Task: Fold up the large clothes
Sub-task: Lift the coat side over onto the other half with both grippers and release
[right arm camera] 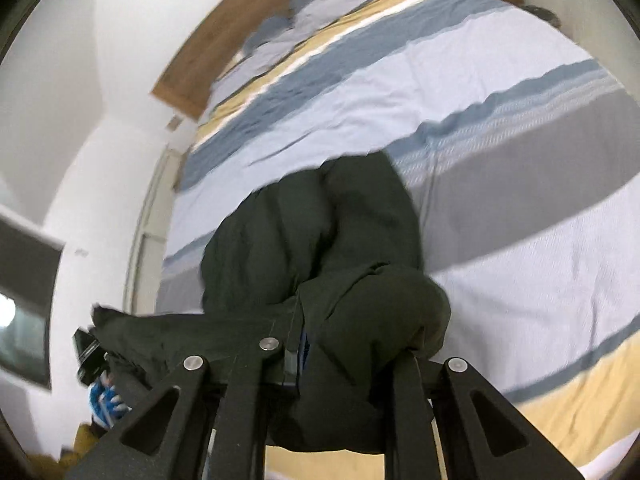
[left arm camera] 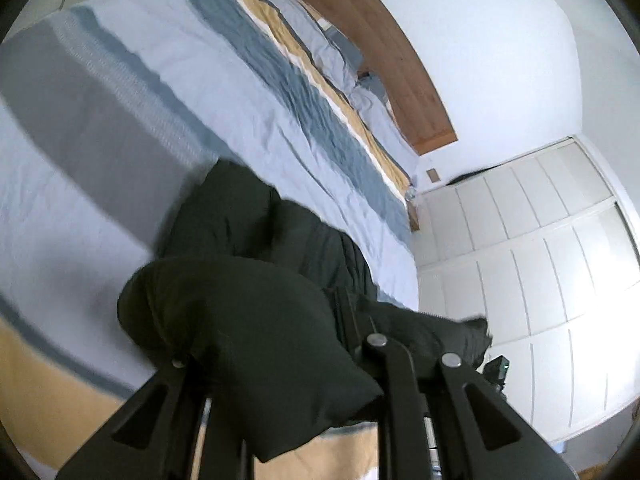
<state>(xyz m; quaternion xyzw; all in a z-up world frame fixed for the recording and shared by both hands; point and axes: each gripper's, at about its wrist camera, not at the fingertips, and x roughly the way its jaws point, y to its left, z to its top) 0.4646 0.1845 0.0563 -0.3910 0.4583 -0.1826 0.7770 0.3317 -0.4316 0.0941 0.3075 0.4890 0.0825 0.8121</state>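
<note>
A large dark green garment [left arm camera: 248,320] hangs bunched between both grippers above the striped bed [left arm camera: 160,92]. My left gripper [left arm camera: 280,364] is shut on one edge of it; the cloth drapes over the fingers and hides the tips. In the right wrist view the same garment [right arm camera: 320,240] trails down onto the bed [right arm camera: 500,128]. My right gripper [right arm camera: 340,356] is shut on its other edge, fingertips hidden in the folds. The other gripper shows at the left of the right wrist view [right arm camera: 86,354] and at the lower right of the left wrist view [left arm camera: 496,372].
The bed has a blue, grey and yellow striped cover, pillows [left arm camera: 332,52] and a wooden headboard [left arm camera: 400,64]. White wardrobe doors [left arm camera: 540,260] stand beside the bed. A dark framed panel [right arm camera: 24,300] hangs on the white wall.
</note>
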